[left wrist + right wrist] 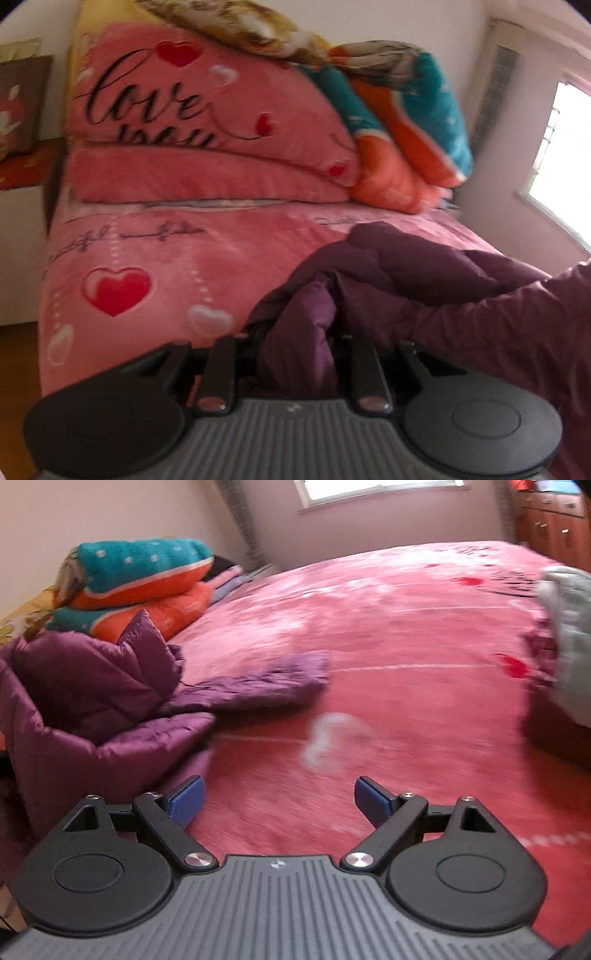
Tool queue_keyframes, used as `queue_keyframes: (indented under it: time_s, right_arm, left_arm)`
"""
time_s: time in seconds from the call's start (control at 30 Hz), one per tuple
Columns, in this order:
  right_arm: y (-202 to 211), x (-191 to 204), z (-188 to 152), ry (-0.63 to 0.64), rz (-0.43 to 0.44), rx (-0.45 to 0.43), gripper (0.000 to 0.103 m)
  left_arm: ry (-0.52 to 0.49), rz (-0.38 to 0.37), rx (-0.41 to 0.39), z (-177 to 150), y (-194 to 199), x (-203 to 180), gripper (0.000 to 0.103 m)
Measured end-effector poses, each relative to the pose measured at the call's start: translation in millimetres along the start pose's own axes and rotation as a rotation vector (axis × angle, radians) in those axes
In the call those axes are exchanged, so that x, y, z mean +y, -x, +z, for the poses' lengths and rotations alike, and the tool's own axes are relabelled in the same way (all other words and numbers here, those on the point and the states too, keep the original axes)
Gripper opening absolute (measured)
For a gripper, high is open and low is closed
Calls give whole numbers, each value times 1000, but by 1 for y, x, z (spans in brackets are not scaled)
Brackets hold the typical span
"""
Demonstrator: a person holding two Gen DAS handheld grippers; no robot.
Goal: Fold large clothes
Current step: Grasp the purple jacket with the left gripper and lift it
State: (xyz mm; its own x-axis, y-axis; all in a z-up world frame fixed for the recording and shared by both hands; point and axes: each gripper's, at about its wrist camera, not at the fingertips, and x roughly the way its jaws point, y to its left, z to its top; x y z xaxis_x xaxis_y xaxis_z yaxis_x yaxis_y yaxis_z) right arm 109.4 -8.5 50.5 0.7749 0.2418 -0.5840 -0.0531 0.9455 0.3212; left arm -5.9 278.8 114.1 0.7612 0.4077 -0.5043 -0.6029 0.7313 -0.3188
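Left wrist view: left tool [295, 332] pinches a bunched fold of the purple puffer jacket [399, 280], which lies on the pink heart-print bed cover [155, 258]; pink pillows [192, 122] and folded teal-orange blankets [406, 129] sit behind. Right wrist view: jacket heaped at left, one sleeve [266, 683] stretched flat across the cover. Right tool [279, 801] spread wide, nothing between its blue pads [186, 801]. Grey garment [569, 642] at far right.

Daylit bedroom, soft and smeared.
The window [376, 489] blows out white; motion blur streaks the bedspread [406, 657], and fisheye edges bend.
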Motion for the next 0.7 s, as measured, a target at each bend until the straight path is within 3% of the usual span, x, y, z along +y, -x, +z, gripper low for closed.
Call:
queue_keyframes:
  time_s: [0.2,0.4,0.6,0.7]
  right_arm:
    - [-66,31,22,-9,126,53,103]
    - [-114,37,22,-62,113,111,103]
    - [-121,30,11,-106,116,110,103]
    - [-94,38,1,-49,124,103,103]
  left_arm:
    - [59,57,24,4,-17,19,24]
    - [130,129,24,8,-26,43,33]
    - [133,149,37,9,-35,51,33]
    - [121,157,34,9,-36,50,33]
